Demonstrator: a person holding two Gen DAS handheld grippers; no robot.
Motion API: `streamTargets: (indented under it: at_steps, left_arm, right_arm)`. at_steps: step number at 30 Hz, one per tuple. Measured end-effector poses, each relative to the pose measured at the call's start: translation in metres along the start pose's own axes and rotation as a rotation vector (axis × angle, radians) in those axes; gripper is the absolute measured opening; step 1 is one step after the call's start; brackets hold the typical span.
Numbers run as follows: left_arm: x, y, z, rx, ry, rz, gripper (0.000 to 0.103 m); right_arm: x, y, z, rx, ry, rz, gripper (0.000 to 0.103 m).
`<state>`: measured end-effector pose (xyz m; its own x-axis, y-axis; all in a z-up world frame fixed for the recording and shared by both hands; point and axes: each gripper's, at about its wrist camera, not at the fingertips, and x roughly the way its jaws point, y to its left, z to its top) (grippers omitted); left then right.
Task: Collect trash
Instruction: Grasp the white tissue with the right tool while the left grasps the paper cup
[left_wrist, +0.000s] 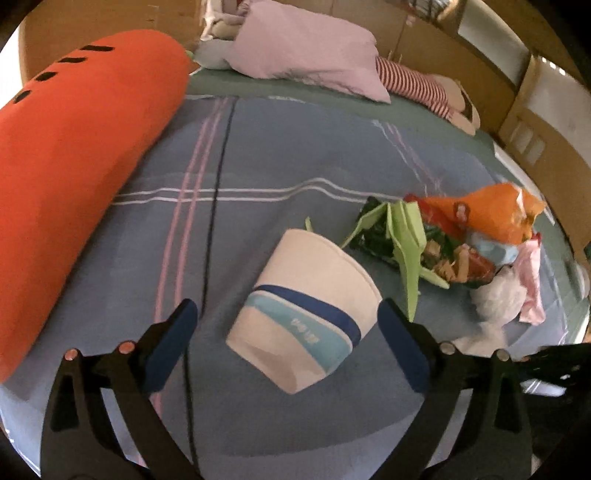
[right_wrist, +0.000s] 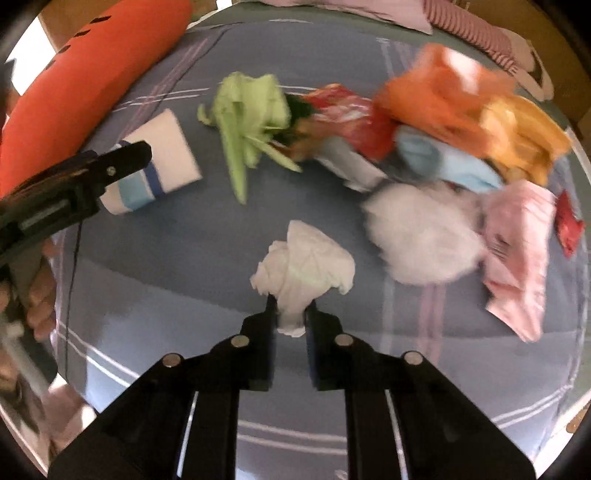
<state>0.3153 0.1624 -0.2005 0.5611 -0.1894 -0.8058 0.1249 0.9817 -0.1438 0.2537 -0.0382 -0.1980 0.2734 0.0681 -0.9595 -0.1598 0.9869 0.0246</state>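
Observation:
A white paper cup (left_wrist: 303, 314) with blue bands lies on its side on the blue bedsheet, between the wide-open fingers of my left gripper (left_wrist: 288, 325), which do not touch it. It also shows in the right wrist view (right_wrist: 159, 162), with the left gripper (right_wrist: 122, 158) over it. My right gripper (right_wrist: 291, 306) is shut on a crumpled white tissue (right_wrist: 306, 266) held above the sheet. A trash pile lies to the right: green paper (left_wrist: 402, 236), orange bag (left_wrist: 491, 214), white wad (left_wrist: 498, 295), pink wrapper (right_wrist: 517, 251), blue mask (right_wrist: 443, 162).
A large orange carrot pillow (left_wrist: 70, 177) lies along the bed's left side. A lilac pillow (left_wrist: 306, 51) and a striped plush toy (left_wrist: 424, 88) lie at the head. Wooden furniture (left_wrist: 532, 133) stands beyond the bed's right edge.

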Motion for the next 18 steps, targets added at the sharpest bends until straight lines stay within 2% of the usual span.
streamTargets:
  at_steps: [3,5,6,11,16,17,18]
  left_arm:
    - [0.008,-0.006,-0.002,0.026,0.041,-0.021,0.066]
    - [0.006,-0.01,-0.004,0.05,0.028,-0.015,0.057]
    - [0.005,-0.014,-0.005,0.07,0.031,-0.028,0.044]
    - [-0.001,-0.027,-0.009,0.092,0.039,-0.056,0.04]
    - [-0.012,-0.049,-0.018,0.187,0.055,-0.09,0.042]
    - [-0.012,-0.054,-0.019,0.2,0.059,-0.095,0.045]
    - [-0.012,-0.056,-0.02,0.209,0.056,-0.09,0.063]
  right_arm:
    - [-0.011,-0.02,-0.01,0.023,-0.013,-0.026,0.014]
    - [-0.015,-0.029,-0.014,0.039,-0.017,-0.03,0.014]
    - [-0.016,-0.033,-0.016,0.044,-0.021,-0.04,0.014]
    - [-0.013,-0.044,-0.021,0.061,-0.015,-0.061,0.014]
    - [-0.001,-0.052,-0.024,0.067,0.01,-0.085,0.016]
    - [0.003,-0.054,-0.024,0.065,0.018,-0.099,0.019]
    - [0.008,-0.054,-0.023,0.066,0.025,-0.113,0.022]
